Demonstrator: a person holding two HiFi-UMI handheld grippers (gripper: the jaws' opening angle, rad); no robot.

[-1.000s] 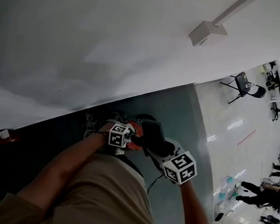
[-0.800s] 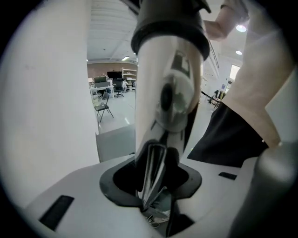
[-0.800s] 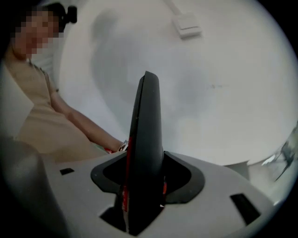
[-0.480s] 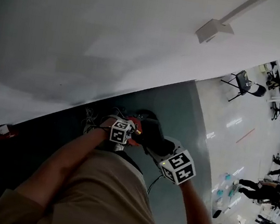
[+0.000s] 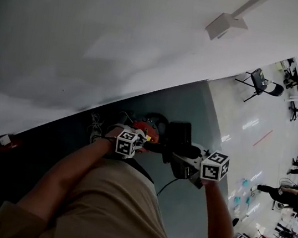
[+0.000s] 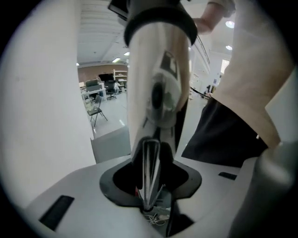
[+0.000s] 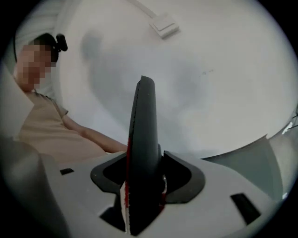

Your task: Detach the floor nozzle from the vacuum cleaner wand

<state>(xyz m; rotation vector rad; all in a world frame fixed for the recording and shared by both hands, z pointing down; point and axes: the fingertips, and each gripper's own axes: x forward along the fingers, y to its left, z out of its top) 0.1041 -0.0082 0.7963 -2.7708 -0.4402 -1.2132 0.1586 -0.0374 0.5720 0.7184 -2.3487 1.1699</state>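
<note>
The left gripper (image 5: 141, 138) is held out on the bare left forearm (image 5: 70, 173), angled downward, and its jaws are seen pressed fully together. Over on the other side, the right gripper (image 5: 184, 152) is carried close beside it on the right forearm (image 5: 217, 213), marker cube just ahead of the wrist. Its jaws are clamped on the dark floor nozzle (image 7: 142, 153), gripped edge-on between them.

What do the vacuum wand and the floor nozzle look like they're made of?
The wand: pale, smooth, softly glossy tube, probably plastic or painted metal. The floor nozzle: likely matte black moulded plastic, judging by its dull curved shell; red edge strip.
</note>
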